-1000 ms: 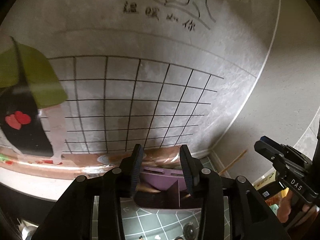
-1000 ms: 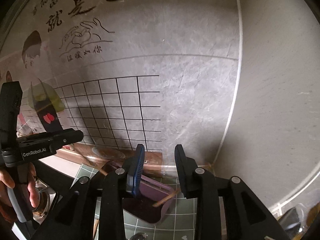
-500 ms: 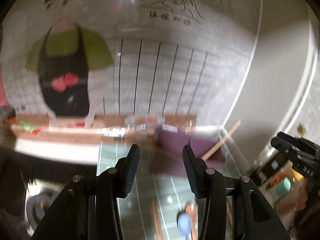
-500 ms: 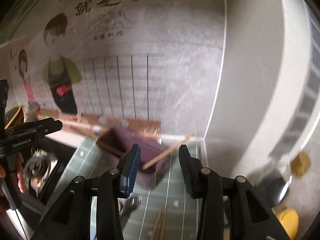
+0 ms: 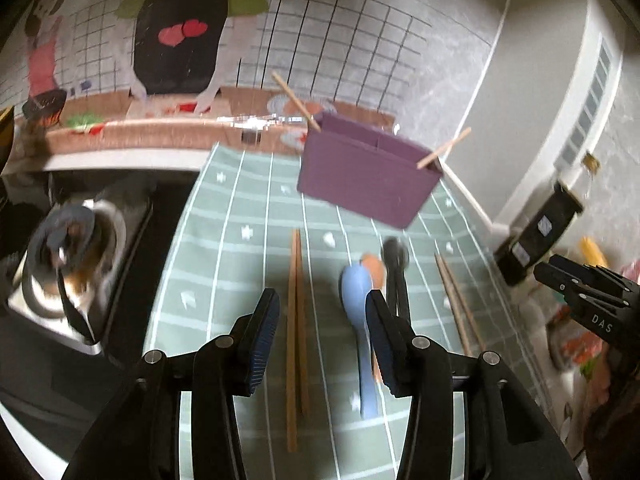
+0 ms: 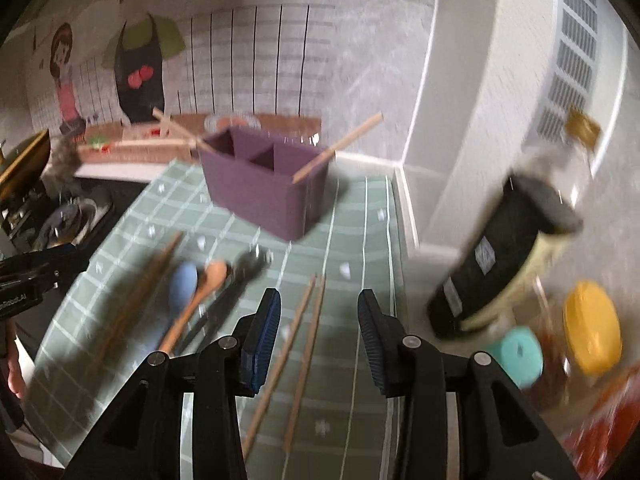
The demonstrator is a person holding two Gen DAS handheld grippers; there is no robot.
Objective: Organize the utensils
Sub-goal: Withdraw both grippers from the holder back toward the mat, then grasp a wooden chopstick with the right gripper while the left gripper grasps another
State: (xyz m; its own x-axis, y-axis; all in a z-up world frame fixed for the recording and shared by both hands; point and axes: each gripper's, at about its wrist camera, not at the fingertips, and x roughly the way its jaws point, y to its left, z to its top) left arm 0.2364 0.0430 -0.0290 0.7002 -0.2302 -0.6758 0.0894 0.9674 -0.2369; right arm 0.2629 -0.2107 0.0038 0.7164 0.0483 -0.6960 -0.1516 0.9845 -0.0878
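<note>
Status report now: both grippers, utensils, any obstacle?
Left gripper and right gripper open, empty, each above a chopstick pair. Spoons on mat, holder behind. Bottle near right.

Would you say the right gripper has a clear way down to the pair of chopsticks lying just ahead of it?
Probably yes. The right gripper is open and empty, the chopsticks lie between its fingers on the green mat, and nothing covers them; the spoons lie off to one side.

Home kitchen: stove pot (image 5: 72, 248), tiled wall (image 6: 256, 60), condiment jars (image 6: 592, 332), utensils on checked mat (image 5: 240, 264).
</note>
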